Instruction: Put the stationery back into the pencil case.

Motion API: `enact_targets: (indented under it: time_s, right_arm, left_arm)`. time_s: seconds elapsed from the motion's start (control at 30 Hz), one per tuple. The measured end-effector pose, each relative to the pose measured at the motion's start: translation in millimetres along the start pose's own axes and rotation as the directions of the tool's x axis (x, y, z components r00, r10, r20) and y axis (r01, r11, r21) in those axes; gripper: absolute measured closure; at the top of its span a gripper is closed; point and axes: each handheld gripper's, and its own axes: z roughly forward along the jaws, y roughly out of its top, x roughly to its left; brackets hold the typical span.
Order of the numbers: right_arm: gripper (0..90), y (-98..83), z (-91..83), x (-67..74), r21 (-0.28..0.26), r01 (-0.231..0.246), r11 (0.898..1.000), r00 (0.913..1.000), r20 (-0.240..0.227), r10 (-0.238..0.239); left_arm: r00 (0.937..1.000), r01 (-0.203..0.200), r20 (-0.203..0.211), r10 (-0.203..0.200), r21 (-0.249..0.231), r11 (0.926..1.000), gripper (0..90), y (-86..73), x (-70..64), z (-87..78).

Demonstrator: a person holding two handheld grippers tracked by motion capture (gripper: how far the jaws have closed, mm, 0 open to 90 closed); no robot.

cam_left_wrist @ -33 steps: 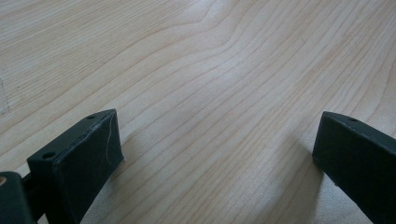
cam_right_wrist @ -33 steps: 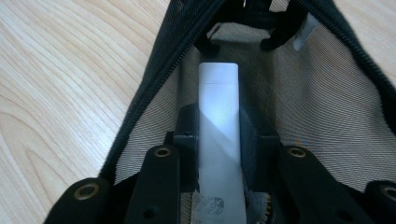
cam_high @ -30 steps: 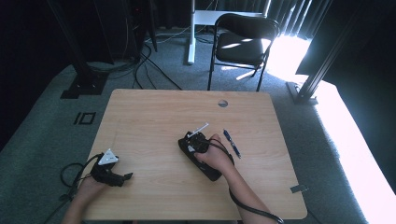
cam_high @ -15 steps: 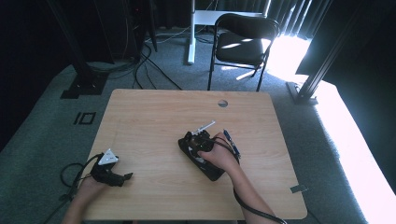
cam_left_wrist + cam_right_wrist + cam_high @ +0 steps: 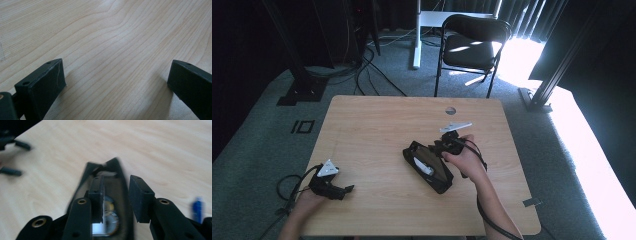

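A table [image 5: 377,125] stands in the middle of the room. An open case [image 5: 428,167] lies on it, a bit right of the middle. The right gripper [image 5: 451,141] is just behind the case, above its far end. There is a pen [image 5: 198,209] on the table beside the case. The left gripper [image 5: 332,186] sits near the front left corner, well apart from the case. A chair [image 5: 472,47] stands on the floor behind the table.

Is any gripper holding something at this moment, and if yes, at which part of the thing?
Nothing is held. The right gripper hovers above the open black pouch, its jaws parted with only air between them; they have just been opening. The left gripper has open jaws.
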Motion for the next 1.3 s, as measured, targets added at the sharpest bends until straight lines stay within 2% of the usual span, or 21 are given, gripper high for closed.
enact_targets:
  time_s: [0.1, 0.2, 0.27, 0.4, 0.6, 0.8, 0.9, 1.07, 1.23, 1.3]
  right_arm:
    - [63.8, -5.8, -6.5, -19.8, -0.014, -0.023, 1.000, 0.9976, 0.064, 0.024]
    - [63.6, -13.3, -4.9, -36.5, 0.000, -0.044, 0.999, 0.9914, 0.123, 0.044]
    - [61.9, -20.1, -0.6, -48.9, 0.011, -0.063, 0.998, 0.9842, 0.166, 0.061]
    - [59.1, -34.5, 9.7, -66.7, 0.059, -0.107, 0.993, 0.9716, 0.218, 0.092]
    - [58.1, -54.1, 26.9, -88.1, 0.106, -0.139, 0.985, 0.9540, 0.281, 0.104]
    - [58.0, -64.8, 38.3, -97.4, 0.124, -0.170, 0.978, 0.9441, 0.305, 0.125]
    - [58.0, -68.0, 42.9, -99.4, 0.132, -0.186, 0.974, 0.9418, 0.306, 0.138]
    - [59.5, -71.2, 50.2, -98.9, 0.153, -0.190, 0.970, 0.9430, 0.303, 0.137]
    - [63.3, -71.5, 51.9, -97.8, 0.152, -0.190, 0.970, 0.9387, 0.318, 0.134]
    - [69.6, -71.3, 51.4, -96.6, 0.157, -0.192, 0.969, 0.9363, 0.325, 0.133]
  left_arm:
    - [1.0000, 0.001, 0.000, -0.001, 0.000, 1.0000, 1.5, 0.0, -0.1, 0.0]
    - [1.0000, 0.001, 0.001, -0.001, 0.000, 1.0000, 1.5, 0.0, -0.1, 0.0]
    - [1.0000, 0.001, 0.001, -0.001, 0.000, 1.0000, 1.5, 0.0, -0.1, 0.0]
    - [1.0000, 0.001, 0.000, -0.001, 0.000, 1.0000, 1.6, 0.0, -0.1, 0.0]
    - [1.0000, 0.001, 0.001, -0.001, 0.000, 1.0000, 1.6, 0.0, -0.1, 0.0]
    - [1.0000, 0.001, 0.001, -0.001, 0.000, 1.0000, 1.6, 0.0, -0.1, 0.0]
    - [1.0000, 0.001, 0.001, -0.001, 0.000, 1.0000, 1.5, 0.0, -0.1, 0.0]
    - [1.0000, 0.001, 0.001, -0.001, 0.000, 1.0000, 1.6, 0.0, -0.1, 0.0]
    - [1.0000, 0.001, 0.000, -0.001, 0.001, 1.0000, 1.6, 0.0, -0.1, 0.0]
    - [1.0000, 0.001, 0.000, -0.001, 0.000, 1.0000, 1.6, 0.0, -0.1, 0.0]
